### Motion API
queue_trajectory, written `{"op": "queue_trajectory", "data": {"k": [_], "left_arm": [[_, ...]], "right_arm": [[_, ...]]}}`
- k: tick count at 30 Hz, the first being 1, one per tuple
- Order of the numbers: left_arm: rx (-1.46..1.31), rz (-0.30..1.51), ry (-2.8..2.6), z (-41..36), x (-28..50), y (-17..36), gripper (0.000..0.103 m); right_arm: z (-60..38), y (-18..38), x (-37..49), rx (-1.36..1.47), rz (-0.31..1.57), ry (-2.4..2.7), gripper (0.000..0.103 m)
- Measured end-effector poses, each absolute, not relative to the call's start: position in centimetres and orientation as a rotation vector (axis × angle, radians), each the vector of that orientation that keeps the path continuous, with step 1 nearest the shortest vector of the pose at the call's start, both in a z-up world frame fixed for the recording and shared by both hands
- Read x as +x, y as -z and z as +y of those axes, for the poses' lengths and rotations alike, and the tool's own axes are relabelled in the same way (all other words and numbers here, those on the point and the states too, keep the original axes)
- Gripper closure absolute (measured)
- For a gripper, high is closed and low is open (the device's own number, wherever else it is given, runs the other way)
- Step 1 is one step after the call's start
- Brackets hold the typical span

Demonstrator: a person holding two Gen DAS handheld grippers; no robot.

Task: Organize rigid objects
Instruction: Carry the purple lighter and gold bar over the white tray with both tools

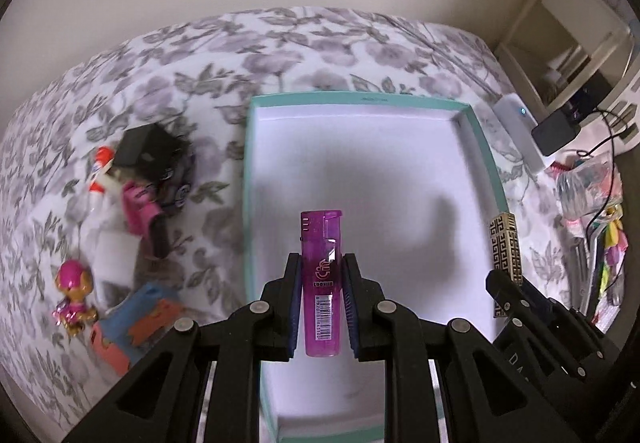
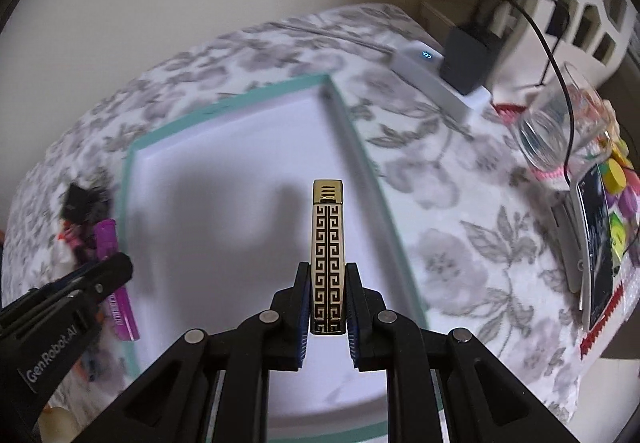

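Note:
My left gripper [image 1: 322,271] is shut on a translucent purple lighter [image 1: 321,275], held above the white floor of a teal-rimmed box [image 1: 362,97]. My right gripper [image 2: 328,279] is shut on a gold lighter with a black key pattern [image 2: 328,255], also over the box [image 2: 228,99], near its right wall. In the left wrist view the gold lighter [image 1: 505,247] and the right gripper show at the right. In the right wrist view the purple lighter [image 2: 114,275] and the left gripper's fingers [image 2: 102,277] show at the left edge. The box holds nothing.
Left of the box on the floral cloth lie a black object [image 1: 146,149], a pink item [image 1: 138,209], a small pink toy figure [image 1: 72,295] and an orange-blue card [image 1: 136,323]. To the right stand a white power strip with a black adapter [image 2: 444,77], a glass [image 2: 556,127] and colourful clutter [image 2: 618,195].

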State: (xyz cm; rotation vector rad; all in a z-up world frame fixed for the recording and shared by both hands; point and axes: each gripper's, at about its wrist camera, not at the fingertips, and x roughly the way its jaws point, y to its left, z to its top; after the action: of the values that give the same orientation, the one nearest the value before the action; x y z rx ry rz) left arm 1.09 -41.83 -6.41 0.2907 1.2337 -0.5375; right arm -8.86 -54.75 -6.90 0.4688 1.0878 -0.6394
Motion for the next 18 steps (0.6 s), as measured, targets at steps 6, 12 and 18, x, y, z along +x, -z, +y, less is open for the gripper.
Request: {"op": "queue_trajectory", "data": {"k": [6, 12, 18], "left_arm": [[0.34, 1.245, 0.519, -44.0, 1.7, 8.5, 0.083], [0.368, 1.288, 0.503, -45.0, 1.7, 11.1, 0.083], [0.384, 1.288, 0.492, -45.4, 1.6, 12.0, 0.083]], "right_arm": [[-56.5, 8.4, -8.9, 0.469, 1.104, 0.673, 0.087], [-56.8, 10.1, -8.3, 0.469, 1.142, 0.656, 0.087], [-56.8, 10.6, -8.1, 0.46, 1.15, 0.649, 0.086]]}}
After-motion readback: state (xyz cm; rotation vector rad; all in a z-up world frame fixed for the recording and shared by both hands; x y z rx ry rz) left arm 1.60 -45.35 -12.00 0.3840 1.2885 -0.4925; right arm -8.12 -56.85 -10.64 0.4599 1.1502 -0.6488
